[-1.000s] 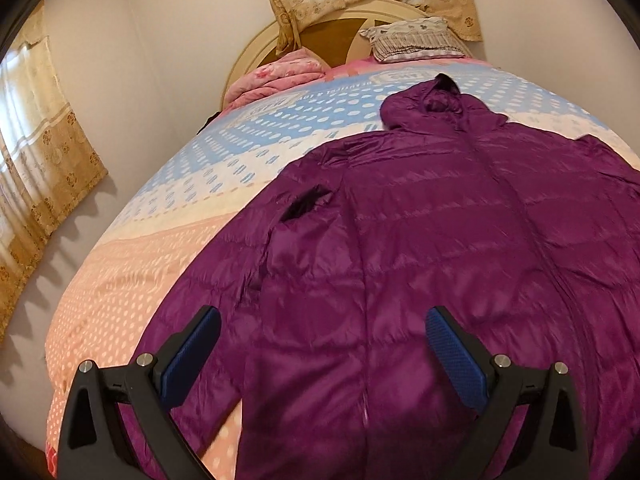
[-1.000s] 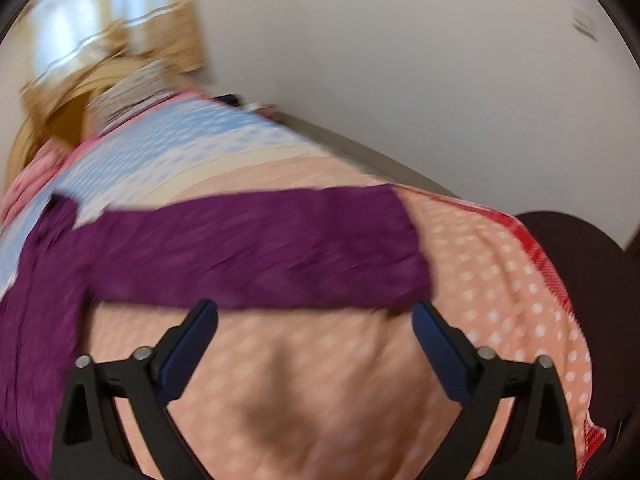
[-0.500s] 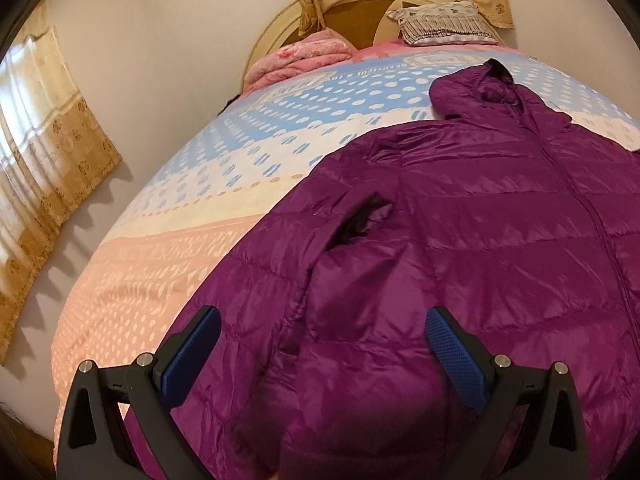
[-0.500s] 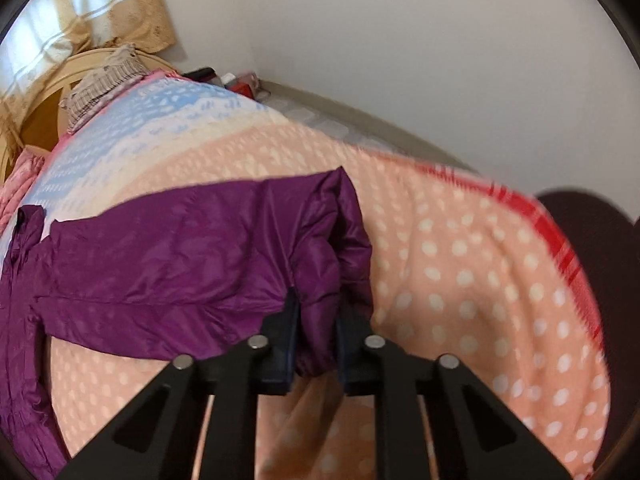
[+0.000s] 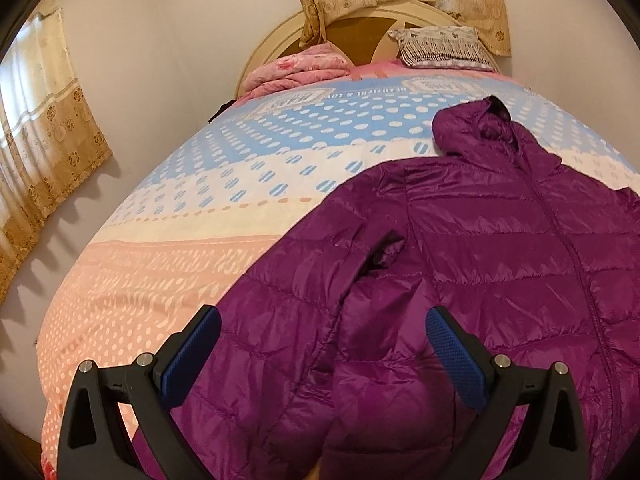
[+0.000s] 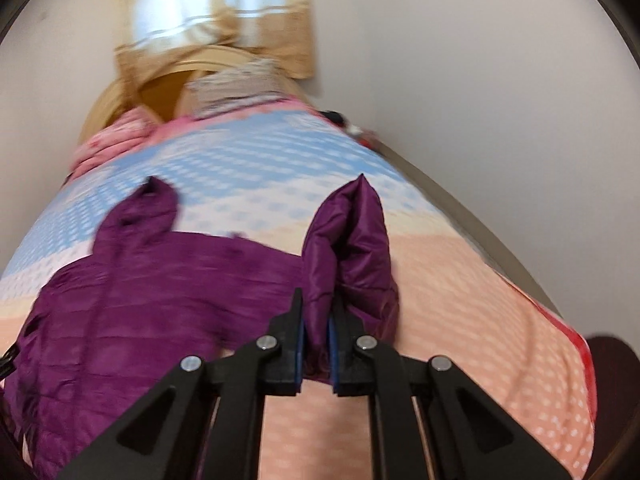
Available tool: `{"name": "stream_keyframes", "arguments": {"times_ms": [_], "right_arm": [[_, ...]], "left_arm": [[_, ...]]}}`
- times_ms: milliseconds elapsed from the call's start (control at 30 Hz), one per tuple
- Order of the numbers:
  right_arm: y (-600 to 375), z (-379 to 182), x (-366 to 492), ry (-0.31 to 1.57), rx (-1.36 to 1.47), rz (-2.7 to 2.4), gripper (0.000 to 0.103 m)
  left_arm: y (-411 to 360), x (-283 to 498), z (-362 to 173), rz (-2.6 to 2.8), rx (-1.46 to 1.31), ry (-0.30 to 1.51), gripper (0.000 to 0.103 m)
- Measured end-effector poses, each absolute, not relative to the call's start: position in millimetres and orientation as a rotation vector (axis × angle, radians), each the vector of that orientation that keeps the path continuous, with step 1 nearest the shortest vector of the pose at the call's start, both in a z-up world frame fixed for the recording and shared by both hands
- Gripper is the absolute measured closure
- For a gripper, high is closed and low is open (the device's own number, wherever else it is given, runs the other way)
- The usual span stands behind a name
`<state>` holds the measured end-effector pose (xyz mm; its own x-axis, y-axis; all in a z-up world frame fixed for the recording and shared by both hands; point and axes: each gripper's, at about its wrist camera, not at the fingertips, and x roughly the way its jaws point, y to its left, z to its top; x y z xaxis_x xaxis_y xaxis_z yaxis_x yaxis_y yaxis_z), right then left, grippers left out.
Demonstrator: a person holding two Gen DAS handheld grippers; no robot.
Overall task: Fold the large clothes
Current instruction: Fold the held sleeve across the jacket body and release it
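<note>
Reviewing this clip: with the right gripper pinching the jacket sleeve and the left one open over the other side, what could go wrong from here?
1. The right gripper pinches only a thin fold of the shiny purple quilted jacket's sleeve; the slick fabric may slip out mid-fold.
2. The other sleeve lies bunched against the body, so creases could get folded in.
3. The left gripper is open, holding nothing, so the jacket may drag across the dotted bedspread.

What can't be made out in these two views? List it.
- Jacket hem: left wrist view, cut off by the bottom edge and the left tongs.
- Sleeve cuff: right wrist view, pinched inside the right tongs.
- Bedspread lettering: right wrist view, motion blur.
</note>
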<state>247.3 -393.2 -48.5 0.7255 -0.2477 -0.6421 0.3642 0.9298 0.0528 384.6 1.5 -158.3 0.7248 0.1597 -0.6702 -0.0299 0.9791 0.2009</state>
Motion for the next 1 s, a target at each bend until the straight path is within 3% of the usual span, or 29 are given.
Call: {"name": "stream_keyframes", "arguments": {"times_ms": [267,767,833,867,900,933,1000], "right_arm": [[-296,-68,314,0.709,0.052,-0.152,0.092],[-163,-148,354,0.794,0.030,0.067,0.092],[-150,-153,354,0.769,0.028,0.096,0.085],[-145,-153,351,0.768,0.028,0.135,0.069],[-140,-153,347,0.772,0.034,0.173,0.043],[-137,-151,341,0.762,0.038,0.202,0.036],[-135,-140,321,0.726,-0.014,0.208,0.035]], "left_arm": [[16,383,-155,0.116,0.179,0.742,0.001],[17,383,-169,0.140,0.209,0.770,0.001],[16,382,-168,0.149,0.217,0.770,0.001],[16,381,-167,0.155,0.221,0.765,0.001],[15,380,-165,0.159,0.225,0.761,0.001],[14,380,-163,0.165,0.232,0.755,0.001],[11,379,-158,0.176,0.242,0.744,0.001]]}}
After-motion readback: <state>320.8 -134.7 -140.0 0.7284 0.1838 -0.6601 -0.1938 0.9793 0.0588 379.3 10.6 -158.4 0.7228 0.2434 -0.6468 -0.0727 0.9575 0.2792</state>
